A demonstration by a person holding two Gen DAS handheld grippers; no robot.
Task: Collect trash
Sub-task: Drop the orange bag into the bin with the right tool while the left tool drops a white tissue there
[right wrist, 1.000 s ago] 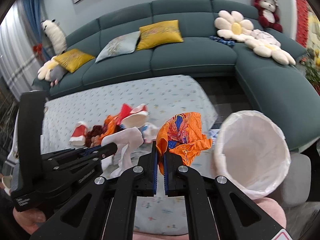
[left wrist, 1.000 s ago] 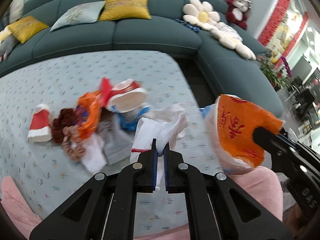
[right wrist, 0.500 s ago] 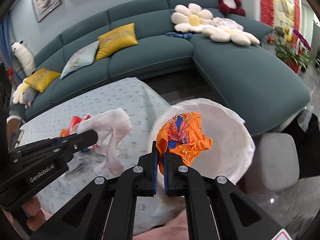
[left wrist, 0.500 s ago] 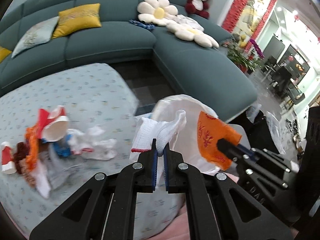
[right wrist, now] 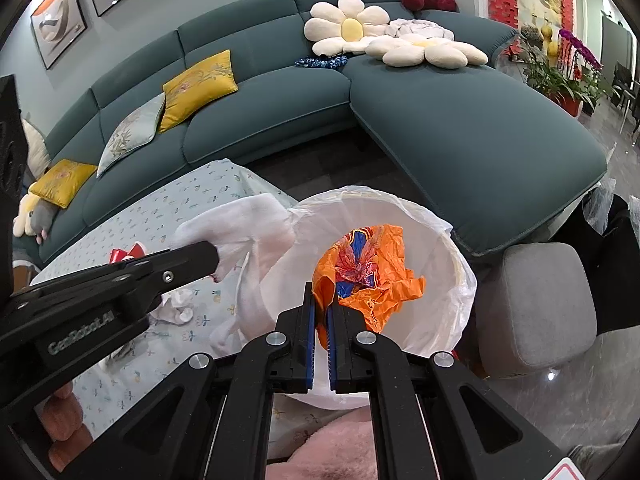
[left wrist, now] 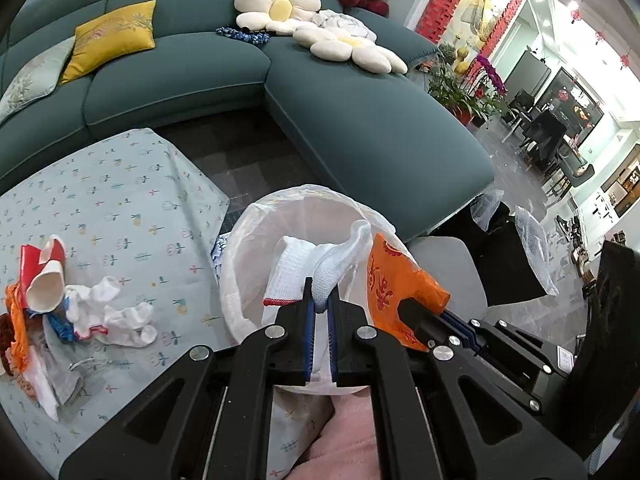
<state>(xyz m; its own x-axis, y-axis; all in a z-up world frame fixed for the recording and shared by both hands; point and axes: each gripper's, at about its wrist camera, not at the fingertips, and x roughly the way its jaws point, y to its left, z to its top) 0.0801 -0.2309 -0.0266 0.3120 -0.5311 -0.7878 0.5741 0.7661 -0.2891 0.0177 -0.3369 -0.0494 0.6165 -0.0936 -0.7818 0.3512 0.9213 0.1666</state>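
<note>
Teal sofa [right wrist: 280, 120] behind; left tongs [left wrist: 320, 300] clamp white cloth [left wrist: 308, 264], right tongs [right wrist: 320, 300] clamp orange wrapper [right wrist: 368, 272], both over lined bin [right wrist: 440, 320].

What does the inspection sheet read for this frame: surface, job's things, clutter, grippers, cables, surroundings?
Surface: table under a pale blue patterned cloth.
Job's things: white cloth and orange wrapper, both held over the white-lined bin; neither released.
Clutter: trash pile left on the table, with red-and-white cup, white socks, orange scraps.
Grippers: left gripper jaws shut on the white cloth; right gripper jaws shut on the orange wrapper.
Cables: nothing seen.
Surroundings: teal sofa with cushions, grey stool beside the bin.
</note>
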